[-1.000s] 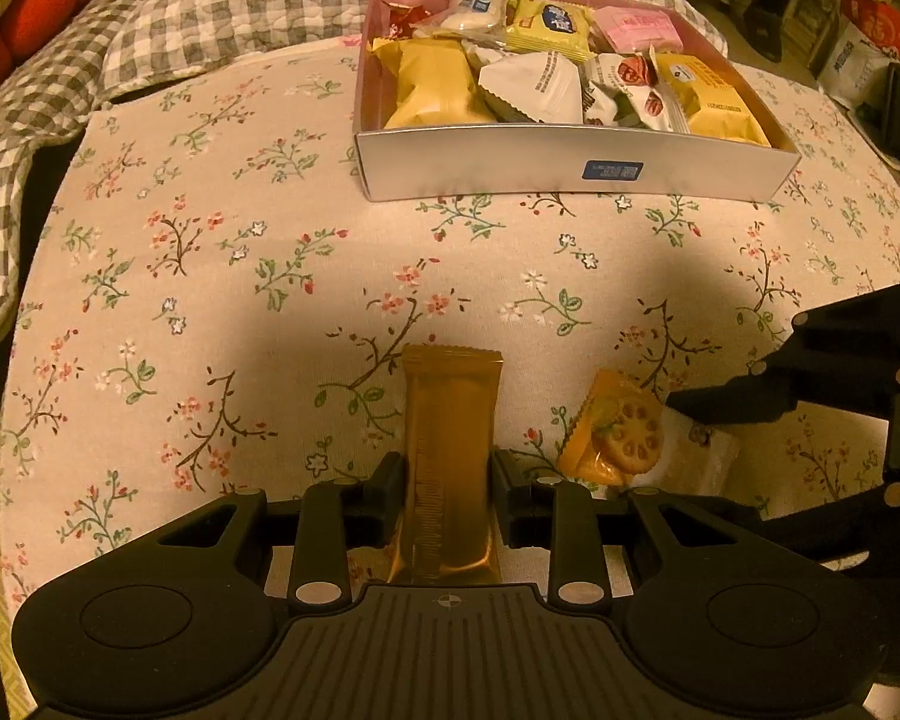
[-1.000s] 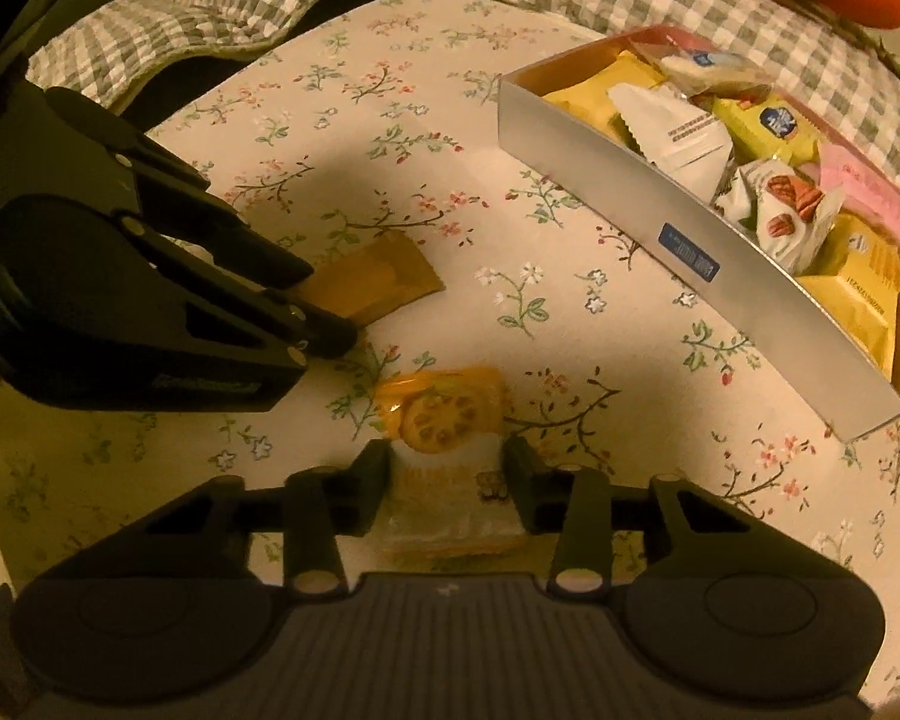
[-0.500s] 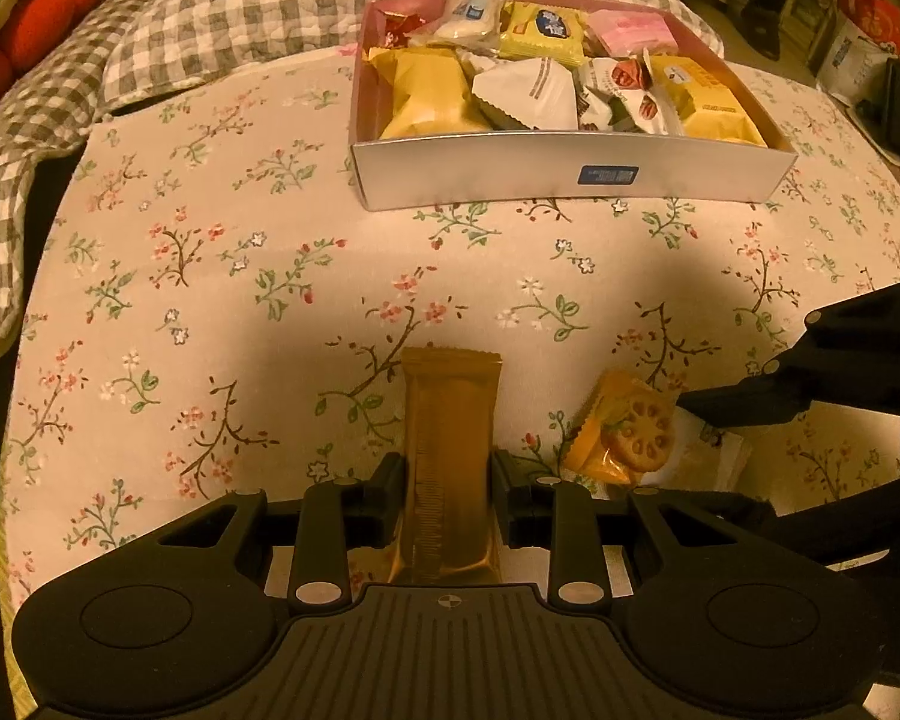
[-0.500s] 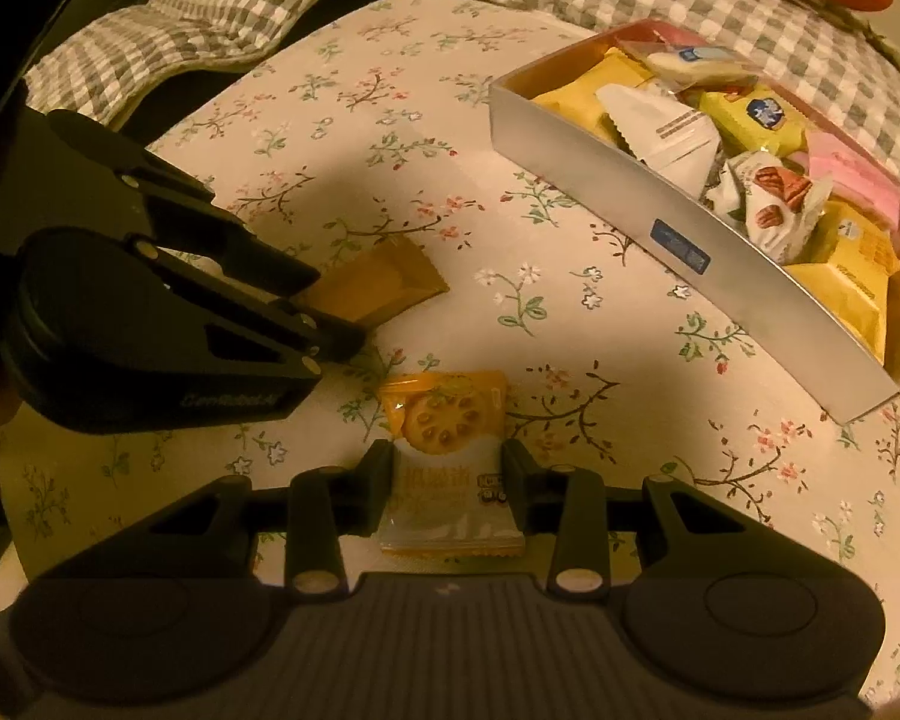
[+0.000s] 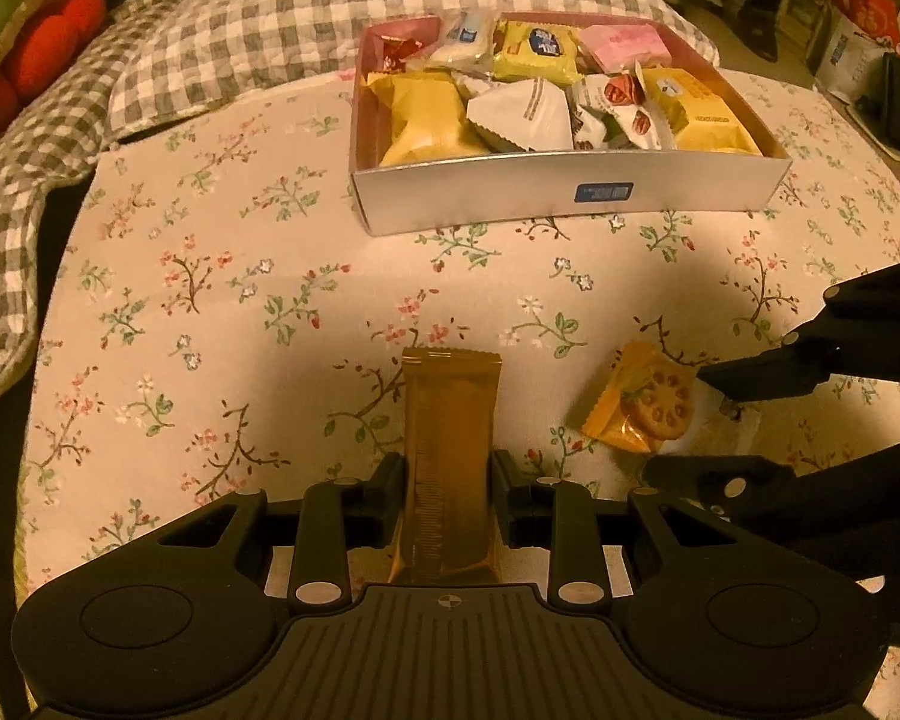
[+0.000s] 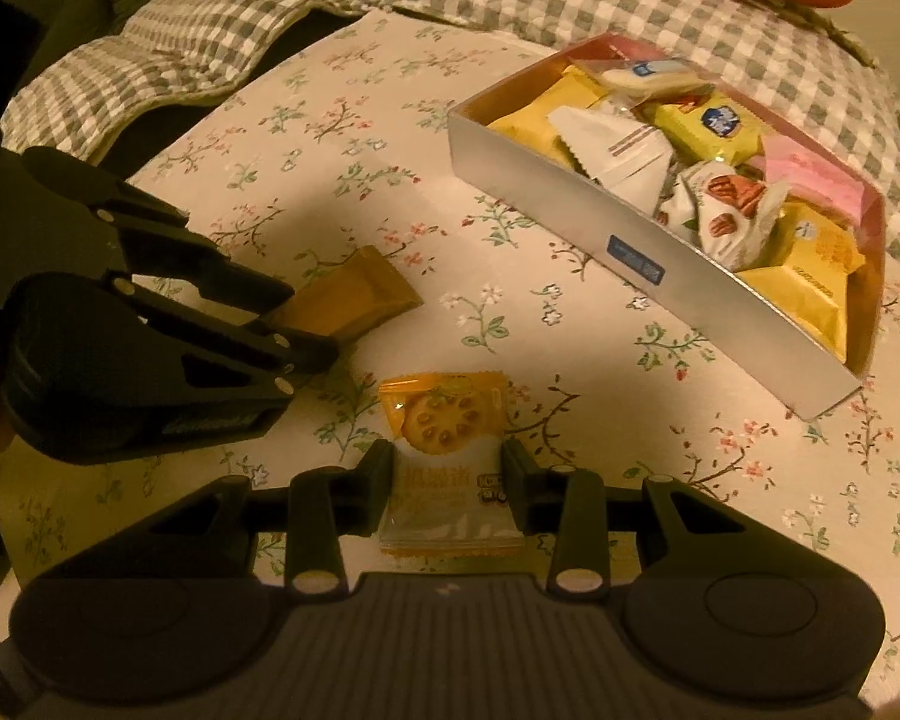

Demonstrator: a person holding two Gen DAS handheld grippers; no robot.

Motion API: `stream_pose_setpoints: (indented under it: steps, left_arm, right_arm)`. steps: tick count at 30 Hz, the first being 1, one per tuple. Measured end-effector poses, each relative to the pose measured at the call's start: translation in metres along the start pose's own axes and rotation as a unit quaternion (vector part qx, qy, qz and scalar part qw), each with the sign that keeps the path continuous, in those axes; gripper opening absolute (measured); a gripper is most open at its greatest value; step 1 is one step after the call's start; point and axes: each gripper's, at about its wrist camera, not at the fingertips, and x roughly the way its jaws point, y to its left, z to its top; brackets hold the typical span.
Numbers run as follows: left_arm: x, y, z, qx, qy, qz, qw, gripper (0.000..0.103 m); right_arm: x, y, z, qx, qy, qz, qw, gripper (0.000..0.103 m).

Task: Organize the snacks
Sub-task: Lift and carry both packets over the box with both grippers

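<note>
My left gripper [image 5: 449, 483] is shut on a long gold-brown snack bar [image 5: 450, 420], which points toward the box. It also shows in the right wrist view [image 6: 354, 294]. My right gripper [image 6: 448, 471] is shut on a yellow cracker packet [image 6: 441, 420] with a round biscuit printed on it. In the left wrist view the packet [image 5: 642, 405] sits between the right gripper's fingers [image 5: 750, 378]. A silver box [image 5: 564, 195] with pink inner walls stands further back, filled with several wrapped snacks; it also shows in the right wrist view [image 6: 648, 258].
The floral tablecloth [image 5: 210, 276] covers the table. A grey checked cushion [image 5: 270, 30] lies behind the box and along the left edge. A red plush [image 5: 36, 54] sits at the far left. Bags [image 5: 858, 30] stand at the far right.
Both grippers have lifted and pulled back slightly with their snacks. The right gripper's jaws have closed in on the cracker packet. The box looks further away.
</note>
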Motion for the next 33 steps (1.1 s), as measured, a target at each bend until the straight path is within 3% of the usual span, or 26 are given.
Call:
stream_pose_setpoints:
  steps: [13,20,29,33]
  left_arm:
    - [-0.016,-0.001,0.011,0.001,-0.035,0.012,0.9993,0.028]
    - [-0.022,0.012,0.028,-0.028,-0.044,-0.006,0.9986,0.028]
    - [-0.033,0.01,0.071,-0.039,-0.078,-0.041,0.9954,0.028]
    - [-0.033,0.006,0.096,-0.045,-0.099,-0.059,0.9923,0.028]
  right_arm:
    - [-0.025,-0.016,0.005,0.043,-0.034,-0.007,0.998,0.036]
    - [-0.038,-0.039,0.005,0.085,-0.056,-0.018,0.995,0.036]
    - [-0.052,-0.079,0.008,0.16,-0.087,-0.05,0.982,0.036]
    - [-0.057,-0.108,0.013,0.215,-0.106,-0.067,0.969,0.036]
